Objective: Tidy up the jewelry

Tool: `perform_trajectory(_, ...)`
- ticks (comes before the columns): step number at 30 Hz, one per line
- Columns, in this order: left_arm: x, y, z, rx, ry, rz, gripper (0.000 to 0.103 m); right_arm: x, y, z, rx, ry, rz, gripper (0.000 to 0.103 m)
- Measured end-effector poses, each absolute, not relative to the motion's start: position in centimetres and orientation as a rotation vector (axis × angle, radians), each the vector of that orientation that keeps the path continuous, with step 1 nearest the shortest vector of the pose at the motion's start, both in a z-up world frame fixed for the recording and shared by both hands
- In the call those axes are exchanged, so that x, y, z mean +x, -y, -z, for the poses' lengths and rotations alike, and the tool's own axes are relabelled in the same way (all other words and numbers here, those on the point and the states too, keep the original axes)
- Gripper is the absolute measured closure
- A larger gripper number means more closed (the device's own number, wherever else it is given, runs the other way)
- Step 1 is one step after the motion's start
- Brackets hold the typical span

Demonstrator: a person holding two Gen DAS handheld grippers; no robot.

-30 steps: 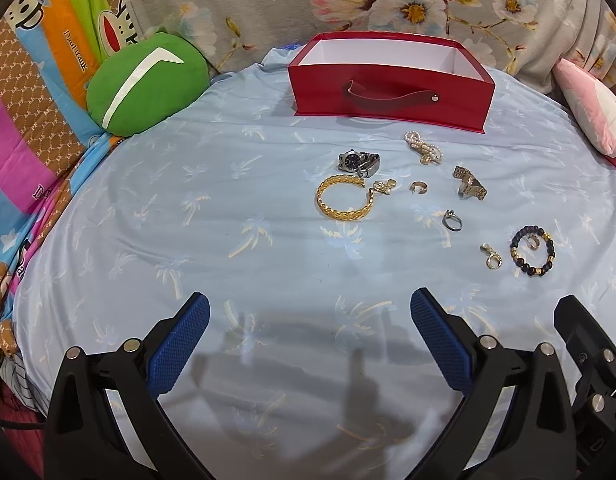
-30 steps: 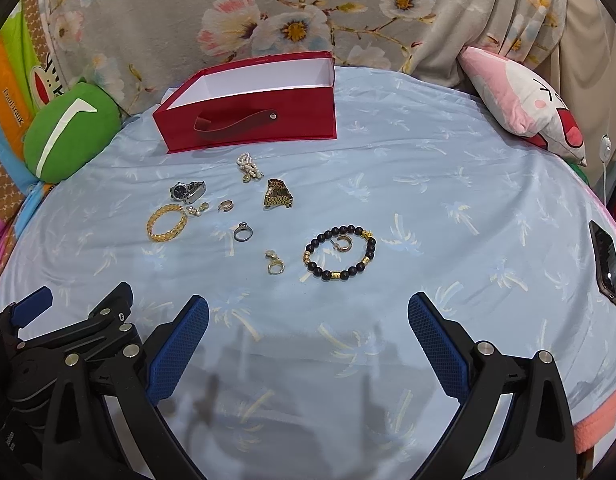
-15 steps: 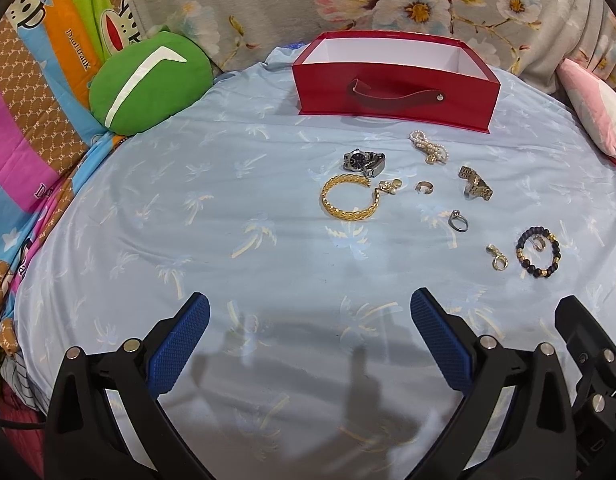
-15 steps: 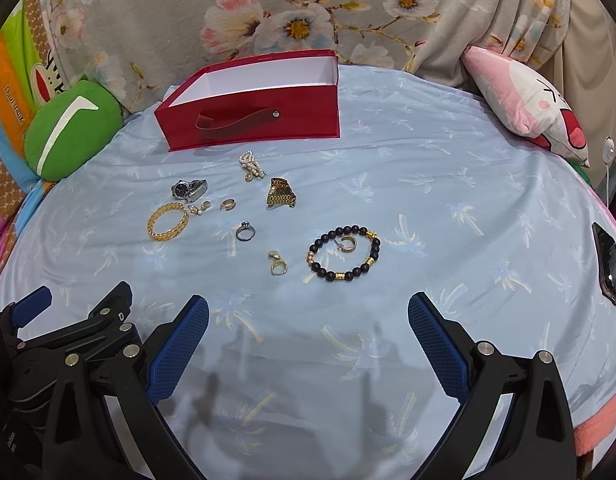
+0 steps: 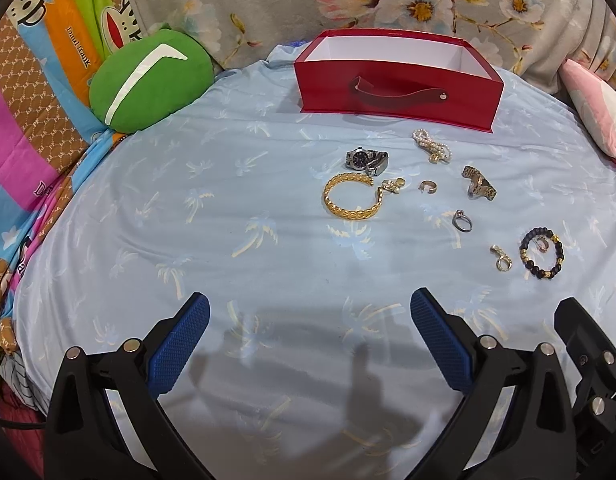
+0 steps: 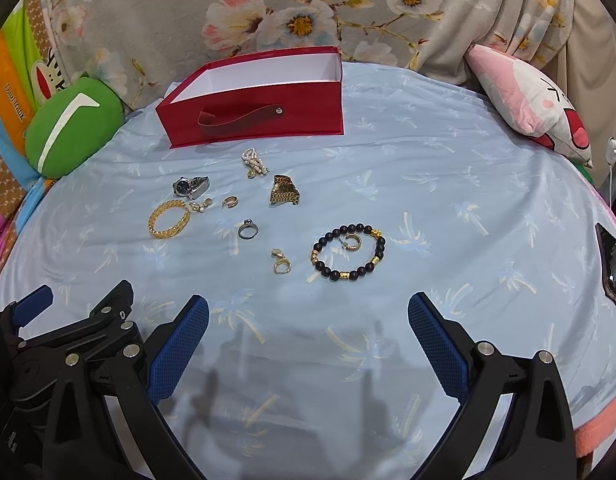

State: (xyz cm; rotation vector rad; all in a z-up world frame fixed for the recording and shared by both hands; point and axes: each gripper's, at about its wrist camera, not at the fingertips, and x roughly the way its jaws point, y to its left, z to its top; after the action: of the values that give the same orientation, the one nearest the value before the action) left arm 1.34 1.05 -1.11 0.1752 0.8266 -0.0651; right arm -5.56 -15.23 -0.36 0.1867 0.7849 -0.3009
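Note:
An open red box stands at the back of the light blue bed sheet. In front of it lie a silver watch, a gold bangle, a pearl piece, a gold watch band, a silver ring, small gold rings and a black bead bracelet. My left gripper and right gripper are both open and empty, hovering near the front, short of the jewelry.
A green round cushion lies at the back left and a pink pillow at the back right. A dark phone lies at the right edge of the bed. Floral fabric rises behind the box.
Both views shifted slightly: the box and jewelry sit a little lower and further right in the frames. Both grippers stay open.

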Motion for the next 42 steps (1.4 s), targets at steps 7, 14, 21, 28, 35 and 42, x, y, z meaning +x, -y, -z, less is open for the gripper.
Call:
perform_trajectory(7, 1.35, -1.11, 1.12, 0.176, -0.826, 0.065, 0.005, -5.43, 15.1, 0.42, 0.184, -0.785, 0.3, 0.005)
perform_trajectory(14, 1.31, -1.39, 1.35, 0.172, -0.827, 0.063, 0.005, -5.39, 15.07, 0.4, 0.186, -0.785, 0.301, 0.005)
perform_trajectory(21, 1.47, -1.66, 1.5, 0.169, -0.834, 0.062, 0.005, -5.38, 15.02, 0.45, 0.186, -0.786, 0.301, 0.005)
perform_trajectory(28, 1.58, -1.55, 1.41, 0.169, -0.84, 0.062, 0.005, -5.04, 14.59, 0.74, 0.19, -0.791, 0.302, 0.005)
perform_trajectory(35, 1.6, -1.4, 1.49, 0.168, -0.843, 0.062, 0.005, -5.02, 14.71, 0.76, 0.191, -0.794, 0.3, 0.005)
perform_trajectory(42, 1.63, -1.31, 1.68, 0.166, -0.847, 0.061, 0.005, -5.1, 14.97, 0.94, 0.196, -0.797, 0.295, 0.005)
